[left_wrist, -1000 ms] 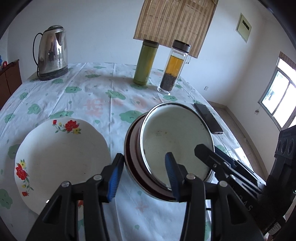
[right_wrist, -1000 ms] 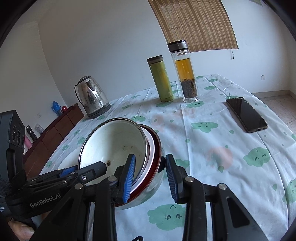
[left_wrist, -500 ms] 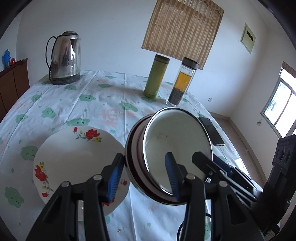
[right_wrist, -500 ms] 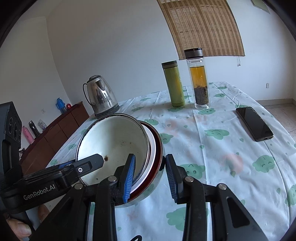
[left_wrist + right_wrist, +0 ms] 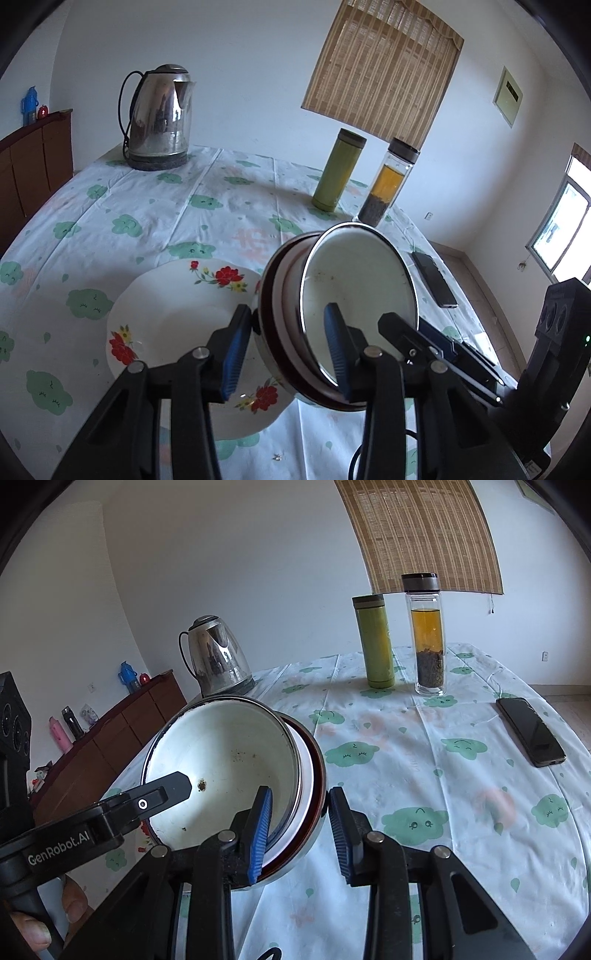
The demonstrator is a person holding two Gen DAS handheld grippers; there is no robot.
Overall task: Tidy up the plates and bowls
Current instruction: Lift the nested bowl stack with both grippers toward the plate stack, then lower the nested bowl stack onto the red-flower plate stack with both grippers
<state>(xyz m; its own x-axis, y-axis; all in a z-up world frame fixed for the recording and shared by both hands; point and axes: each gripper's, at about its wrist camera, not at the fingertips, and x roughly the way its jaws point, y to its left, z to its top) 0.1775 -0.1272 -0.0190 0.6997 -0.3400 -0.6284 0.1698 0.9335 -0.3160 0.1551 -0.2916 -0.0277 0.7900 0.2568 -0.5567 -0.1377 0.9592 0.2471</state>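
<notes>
Bowls are held nested in a stack (image 5: 332,317), tilted on edge and lifted off the tablecloth (image 5: 155,206) between the two grippers. The left gripper (image 5: 286,354) straddles one side of the stack's rim: one blue pad is pressed on the outer wall, the other lies inside the white inner bowl (image 5: 358,288). Its jaws have just been closing, with the rim between them, and are seen narrowly set and clamped on it. The right gripper (image 5: 299,830) is placed across the opposite side of the rim, one pad inside the white bowl, the other against the dark red outer bowl (image 5: 314,775); its jaws are likewise narrowly parted and gripped on the stack.

Just left of and below the left gripper's fingers, a white plate with red flowers (image 5: 177,321) lies flat on the tablecloth, partly overlapped by the raised stack. Far ahead of both grippers a green flask (image 5: 373,642) and a glass tea bottle (image 5: 427,635) stand upright, close beside each other. A steel kettle (image 5: 160,118) is seen ahead and to the left. A dark phone (image 5: 530,731) lies flat ahead and to the right of the right gripper.
</notes>
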